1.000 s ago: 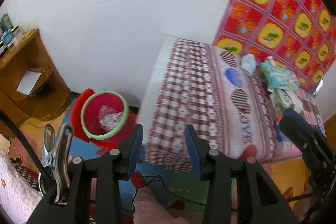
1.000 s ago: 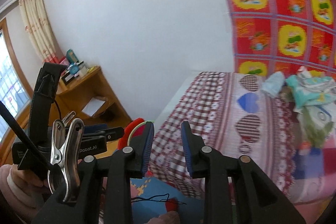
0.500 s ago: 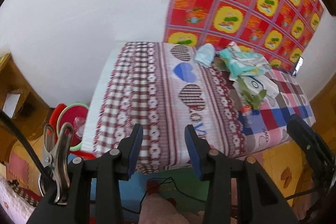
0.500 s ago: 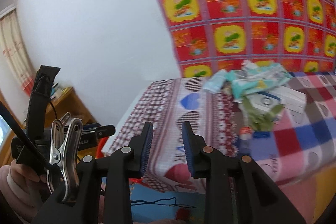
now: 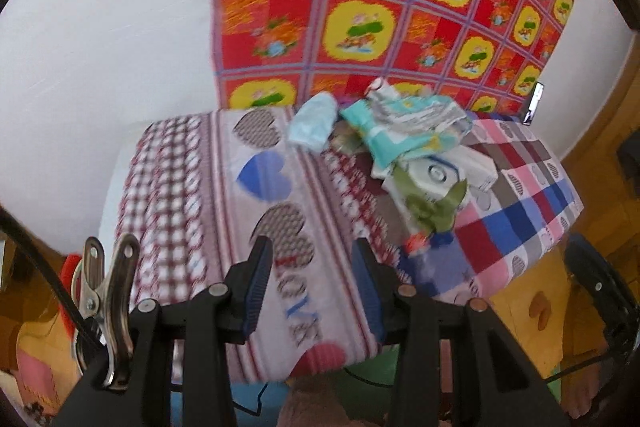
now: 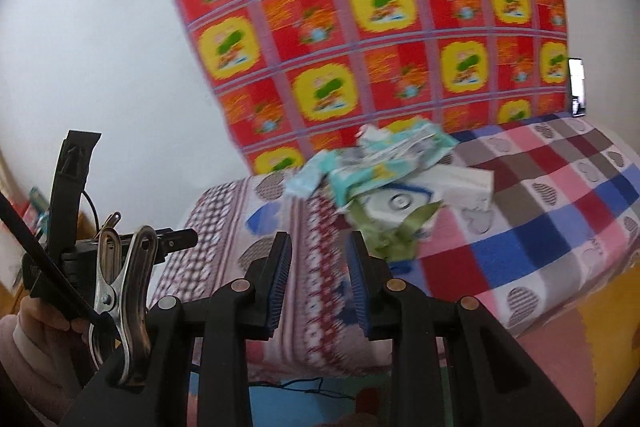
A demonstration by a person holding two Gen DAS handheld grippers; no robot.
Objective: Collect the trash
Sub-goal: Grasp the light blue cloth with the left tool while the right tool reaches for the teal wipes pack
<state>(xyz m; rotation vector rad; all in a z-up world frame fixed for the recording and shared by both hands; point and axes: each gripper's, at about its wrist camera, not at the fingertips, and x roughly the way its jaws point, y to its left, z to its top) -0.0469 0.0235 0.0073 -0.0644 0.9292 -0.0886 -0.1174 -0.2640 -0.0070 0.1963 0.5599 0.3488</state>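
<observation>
Left wrist view. The left gripper (image 5: 308, 279) hangs over the near edge of the bed (image 5: 192, 195), its jaws partly apart with nothing between them. The bedspread carries heart patches and the word "LOVE" (image 5: 298, 301), blurred but legible. The trash pile (image 5: 404, 143) lies toward the far side of the bed, by the red-and-yellow wall cloth (image 5: 380, 7): a pale blue wrapper (image 5: 314, 125), a teal pack, a white box and a green wrapper (image 5: 434, 207); their print is too blurred to read. A second earlier this view centred on a red bin beside the bed; only a red sliver (image 5: 70, 263) now shows at the left edge.

Right wrist view. The right gripper (image 6: 318, 275) has its jaws partly apart and empty. The trash pile (image 6: 396, 179) sits just beyond them on the bed (image 6: 540, 207). The left gripper (image 6: 178, 239) shows at left, held by a hand (image 6: 44, 315). The wooden desk and curtain seen earlier have left the frame.
</observation>
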